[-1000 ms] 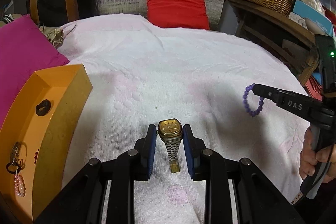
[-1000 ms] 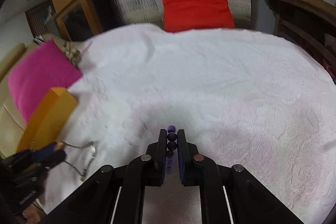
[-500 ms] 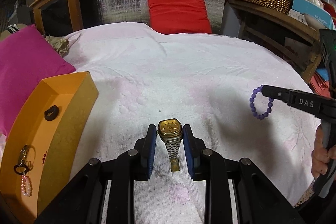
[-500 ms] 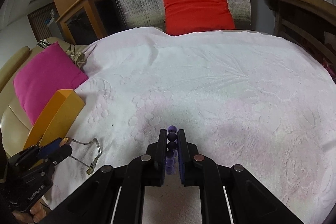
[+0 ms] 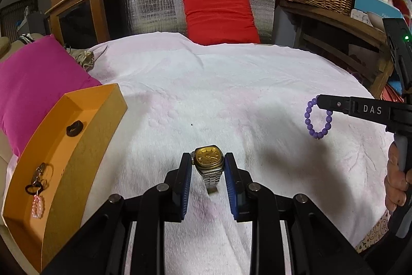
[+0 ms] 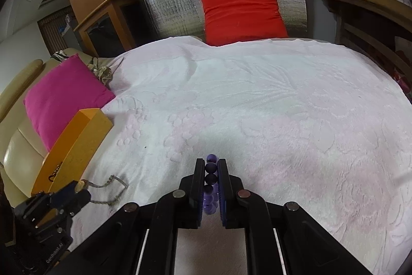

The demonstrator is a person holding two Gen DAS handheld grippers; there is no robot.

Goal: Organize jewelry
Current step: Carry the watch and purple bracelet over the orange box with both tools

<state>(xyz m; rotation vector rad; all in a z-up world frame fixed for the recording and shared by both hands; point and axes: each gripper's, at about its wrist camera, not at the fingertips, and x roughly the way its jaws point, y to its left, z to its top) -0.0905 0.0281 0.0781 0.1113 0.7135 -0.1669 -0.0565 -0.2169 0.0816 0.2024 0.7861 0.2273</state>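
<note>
The orange tray [image 5: 77,159] sits left of everything and holds three small pieces. Just right of it, the left gripper [image 5: 208,172] is clamped on one gold watch [image 5: 208,159]. Further right, the right gripper [image 6: 209,182] pinches one purple bead bracelet [image 6: 211,169]. Risk: the watch band dangles loose and could snag the tray's wall; the bracelet hangs by a few beads and might slip.

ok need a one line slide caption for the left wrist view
Left gripper holds a gold watch above the white bedspread; right gripper dangles a purple bead bracelet.
</note>
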